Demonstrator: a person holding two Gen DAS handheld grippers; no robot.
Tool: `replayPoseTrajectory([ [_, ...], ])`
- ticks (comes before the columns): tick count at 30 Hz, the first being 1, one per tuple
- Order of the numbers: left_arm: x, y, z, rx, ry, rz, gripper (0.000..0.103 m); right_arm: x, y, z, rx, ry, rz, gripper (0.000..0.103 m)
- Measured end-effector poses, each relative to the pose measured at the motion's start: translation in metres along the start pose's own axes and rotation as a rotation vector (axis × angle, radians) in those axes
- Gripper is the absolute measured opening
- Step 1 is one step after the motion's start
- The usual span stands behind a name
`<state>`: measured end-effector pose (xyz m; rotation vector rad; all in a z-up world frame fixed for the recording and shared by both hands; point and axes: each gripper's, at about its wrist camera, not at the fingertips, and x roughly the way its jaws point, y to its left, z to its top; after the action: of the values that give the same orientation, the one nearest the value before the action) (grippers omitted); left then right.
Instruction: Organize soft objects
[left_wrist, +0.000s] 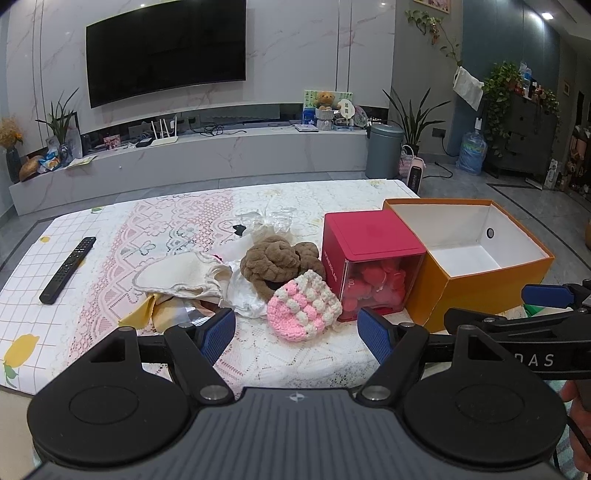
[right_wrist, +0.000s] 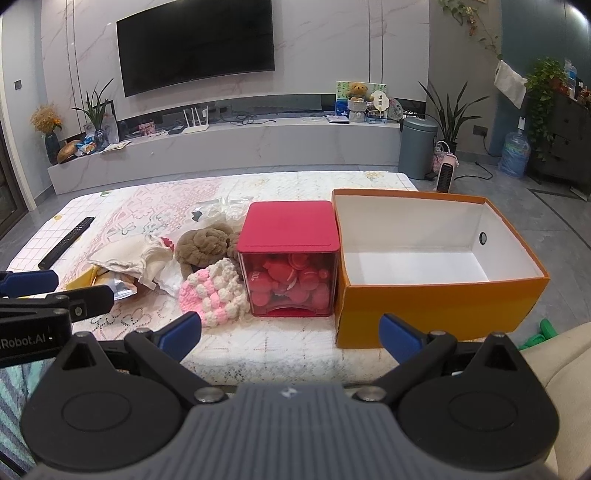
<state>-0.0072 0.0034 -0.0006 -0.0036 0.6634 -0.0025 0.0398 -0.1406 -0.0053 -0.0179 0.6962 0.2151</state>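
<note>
Both claws spread wide and empty, left gripper (left_wrist: 297, 332) low centre, right gripper (right_wrist: 290, 332) likewise. The pink-and-white crocheted pouch (left_wrist: 303, 308) sits mid-frame, touching the red lidded plastic cube (left_wrist: 371, 264). The open orange cardboard box (left_wrist: 476, 269) waits right. Risk: a loose pinch snags yarn and drags the fluffy brown plush (left_wrist: 275, 264).

A black remote (left_wrist: 68, 270) lies on the patterned tablecloth (left_wrist: 155, 229), a television (left_wrist: 166, 51) behind.
</note>
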Motion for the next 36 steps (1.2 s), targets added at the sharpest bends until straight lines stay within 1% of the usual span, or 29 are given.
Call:
replayPoseTrajectory([
  [36,-0.0022,0.0012,0.0003,-0.004,-0.004,0.001,0.088,0.0021,0.0027,-0.0014,-0.006,0.01,-0.004,0.1],
])
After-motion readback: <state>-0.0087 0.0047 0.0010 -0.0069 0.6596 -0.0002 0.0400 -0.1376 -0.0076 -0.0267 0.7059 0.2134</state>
